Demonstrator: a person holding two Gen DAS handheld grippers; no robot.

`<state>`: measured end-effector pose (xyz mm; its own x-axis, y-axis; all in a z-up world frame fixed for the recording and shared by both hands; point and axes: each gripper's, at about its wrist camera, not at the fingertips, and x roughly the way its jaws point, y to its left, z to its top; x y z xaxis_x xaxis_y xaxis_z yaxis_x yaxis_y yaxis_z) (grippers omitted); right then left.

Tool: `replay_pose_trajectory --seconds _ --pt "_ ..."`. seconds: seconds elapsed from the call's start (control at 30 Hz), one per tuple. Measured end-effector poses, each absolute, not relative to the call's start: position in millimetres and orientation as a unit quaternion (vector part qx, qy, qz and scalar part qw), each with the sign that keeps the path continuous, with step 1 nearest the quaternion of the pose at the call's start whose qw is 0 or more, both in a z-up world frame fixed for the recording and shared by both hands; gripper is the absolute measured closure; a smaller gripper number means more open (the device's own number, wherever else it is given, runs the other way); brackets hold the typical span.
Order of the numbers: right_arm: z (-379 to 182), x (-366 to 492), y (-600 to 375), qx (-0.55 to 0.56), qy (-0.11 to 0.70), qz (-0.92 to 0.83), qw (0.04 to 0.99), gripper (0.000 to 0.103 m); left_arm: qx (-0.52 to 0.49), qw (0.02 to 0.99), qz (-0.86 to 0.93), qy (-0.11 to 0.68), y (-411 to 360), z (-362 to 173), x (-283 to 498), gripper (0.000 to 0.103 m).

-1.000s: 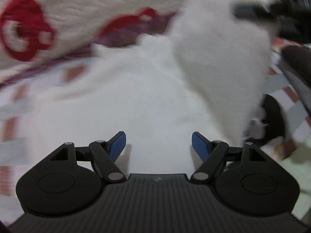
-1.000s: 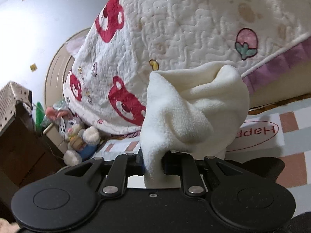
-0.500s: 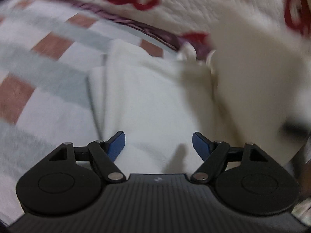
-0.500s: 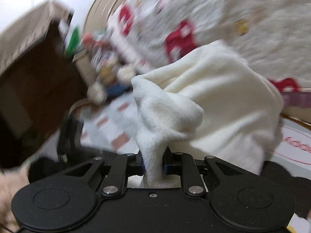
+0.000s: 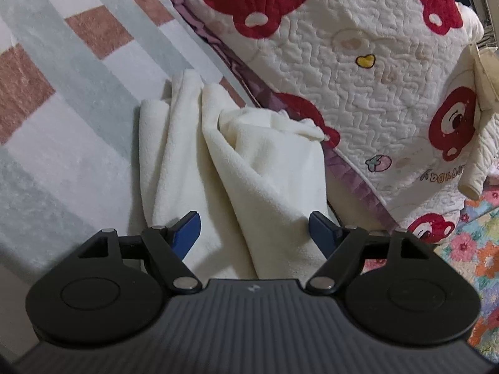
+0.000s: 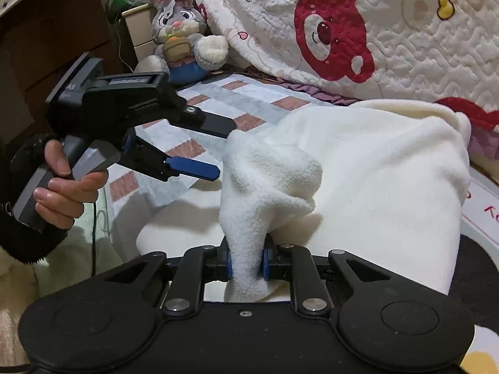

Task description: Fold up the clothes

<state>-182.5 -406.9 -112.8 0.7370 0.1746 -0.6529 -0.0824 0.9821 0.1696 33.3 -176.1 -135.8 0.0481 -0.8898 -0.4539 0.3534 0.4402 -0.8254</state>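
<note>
Fleece, cream-white, is the item under inspection. Starting at your left: the left hand-held gripper [image 5: 254, 229] is spread wide, its blue pads well apart and closed on nothing. The fleece garment [image 5: 237, 162] lies directly ahead of it on the checked mat [image 5: 71, 99], bunched into long ridges that run away from the hand-held gripper toward the hanging bear-print quilt [image 5: 374, 71]. The near end of the cloth passes between and beneath the open pads; whether it touches either pad cannot be told from the wrist view. In the right wrist view, your left hand [image 6: 62, 187] holds that tool level, its blue fingertip just beside the lifted bunch of cloth but apart from it.

Moving right: the right hand-held gripper [image 6: 246, 265] is clamped shut on a pinch of the fleece garment [image 6: 374, 180], which rises from the jaws in a rumpled knot, while the bulk drapes away to the right and back toward the quilt. A plush rabbit [image 6: 181, 37] sits behind, clear of the work.

Judgement: the garment is gathered and raised at one point, not lying flat or squared, so it is not in a folded state. The long axis runs fore-and-aft from the left tool, and the left tool is the free one nearest the loose edge. Any second grasp turns on that alignment; approach along the ridges, not across them.
</note>
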Motion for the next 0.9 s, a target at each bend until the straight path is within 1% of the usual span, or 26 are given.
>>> replay_pose_trajectory --seconds 0.13,0.17,0.37,0.5,0.53,0.57,0.6,0.63,0.77,0.83,0.9 --pt "-114 -185 -399 0.039 0.352 0.065 0.933 0.082 -0.340 0.619 -0.476 0.524 -172 -145 36 0.025" --pt "-114 -185 -397 0.033 0.351 0.065 0.934 0.081 -0.347 0.612 -0.479 0.525 -174 -144 35 0.025" --pt "-114 -187 -387 -0.003 0.345 0.063 0.937 0.081 -0.253 0.668 -0.476 0.513 -206 -136 26 0.025" --pt "-113 -188 -380 -0.028 0.340 0.062 0.938 0.081 -0.214 0.696 -0.441 0.524 -227 -146 36 0.025" --pt "-113 -189 -378 -0.034 0.339 0.062 0.938 0.081 -0.211 0.700 -0.434 0.527 -231 -148 39 0.028" --pt "-113 -189 -376 -0.040 0.338 0.062 0.938 0.082 -0.217 0.698 -0.437 0.524 -232 -147 40 0.043" --pt "-111 -188 -374 -0.049 0.335 0.062 0.939 0.082 -0.218 0.696 -0.452 0.514 -234 -143 40 0.063" --pt "-107 -187 -371 -0.061 0.331 0.063 0.940 0.082 -0.211 0.695 -0.467 0.505 -236 -137 40 0.088" --pt "-82 -186 -361 -0.083 0.298 0.072 0.948 0.084 -0.191 0.725 -0.493 0.442 -224 -99 39 0.089" --pt "-70 -185 -356 -0.087 0.281 0.078 0.952 0.084 -0.171 0.741 -0.496 0.418 -218 -87 39 0.089" --pt "-67 -179 -351 -0.084 0.282 0.087 0.952 0.084 -0.150 0.757 -0.495 0.400 -215 -79 39 0.089"
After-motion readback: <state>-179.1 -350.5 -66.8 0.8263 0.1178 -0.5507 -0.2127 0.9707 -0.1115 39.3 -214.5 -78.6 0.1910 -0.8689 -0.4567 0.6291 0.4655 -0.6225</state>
